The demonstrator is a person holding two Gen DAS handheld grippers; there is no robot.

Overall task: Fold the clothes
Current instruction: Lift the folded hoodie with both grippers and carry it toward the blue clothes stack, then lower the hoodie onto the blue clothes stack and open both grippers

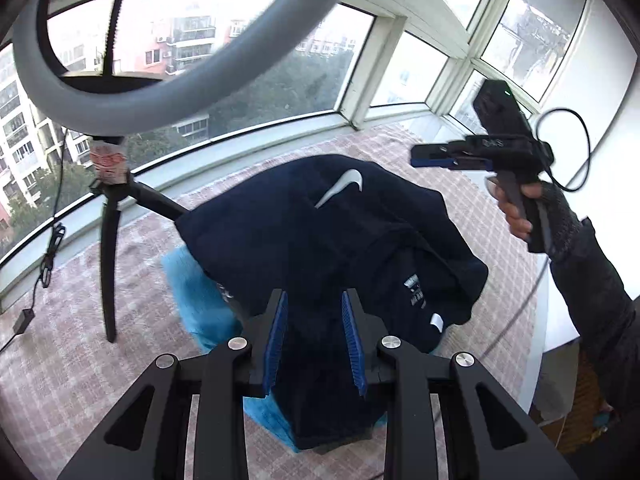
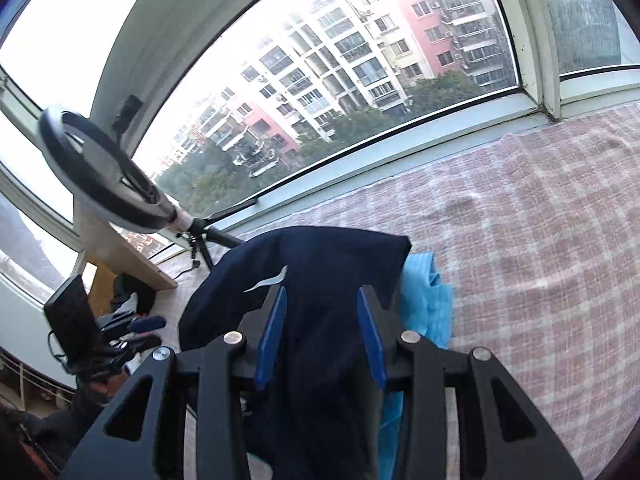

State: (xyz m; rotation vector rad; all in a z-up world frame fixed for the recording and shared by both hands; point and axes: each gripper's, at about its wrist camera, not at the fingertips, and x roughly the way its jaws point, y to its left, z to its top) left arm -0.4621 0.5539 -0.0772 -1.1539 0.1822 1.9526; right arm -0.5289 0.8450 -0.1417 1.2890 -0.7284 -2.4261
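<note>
Navy fleece garment (image 1: pixel 328 232) lies bunched over a blue cloth (image 1: pixel 192 292); soft, floppy, so we'd pinch a hem. Left gripper (image 1: pixel 314 336) and right gripper (image 2: pixel 322 332) both gape, unloaded.

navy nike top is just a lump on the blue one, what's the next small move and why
Probably bring the open left gripper down and close it on the near edge of the navy top. The top sits bunched over the light blue garment on the checked cover, and both grippers look empty, the right gripper raised off to the side. It needs spreading flat before any fold.
</note>
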